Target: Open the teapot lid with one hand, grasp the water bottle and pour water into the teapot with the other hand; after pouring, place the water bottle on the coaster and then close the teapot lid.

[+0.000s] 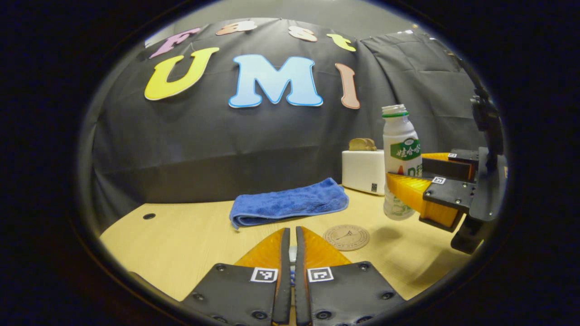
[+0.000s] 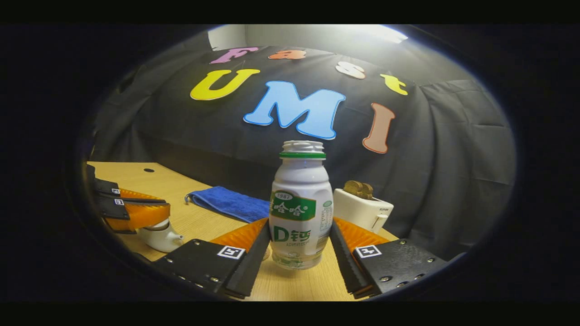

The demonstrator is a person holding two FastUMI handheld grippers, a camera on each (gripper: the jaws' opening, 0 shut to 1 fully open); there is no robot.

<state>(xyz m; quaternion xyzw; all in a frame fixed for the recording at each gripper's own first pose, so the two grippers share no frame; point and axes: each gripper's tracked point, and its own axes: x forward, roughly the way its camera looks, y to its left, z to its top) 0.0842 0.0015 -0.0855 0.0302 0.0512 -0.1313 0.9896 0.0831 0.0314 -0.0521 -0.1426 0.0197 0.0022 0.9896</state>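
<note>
A white plastic water bottle (image 2: 299, 217) with a green neck ring and no cap stands upright between my right gripper's (image 2: 300, 222) fingers, both pressing on its sides. In the left gripper view the bottle (image 1: 401, 149) hangs a little above the table in the right gripper (image 1: 403, 168), just right of the round brown coaster (image 1: 346, 237). My left gripper (image 1: 290, 232) is nearly shut, with a small white piece showing between its fingers. The right gripper view shows the left gripper (image 2: 154, 213) sitting on top of the white teapot (image 2: 159, 239); the lid is hidden under its fingers.
A folded blue towel (image 1: 290, 203) lies at the back of the wooden table (image 1: 181, 244). A white toaster (image 1: 362, 172) with bread in it stands behind the bottle. A small cable hole (image 1: 148, 216) sits at the far left of the table.
</note>
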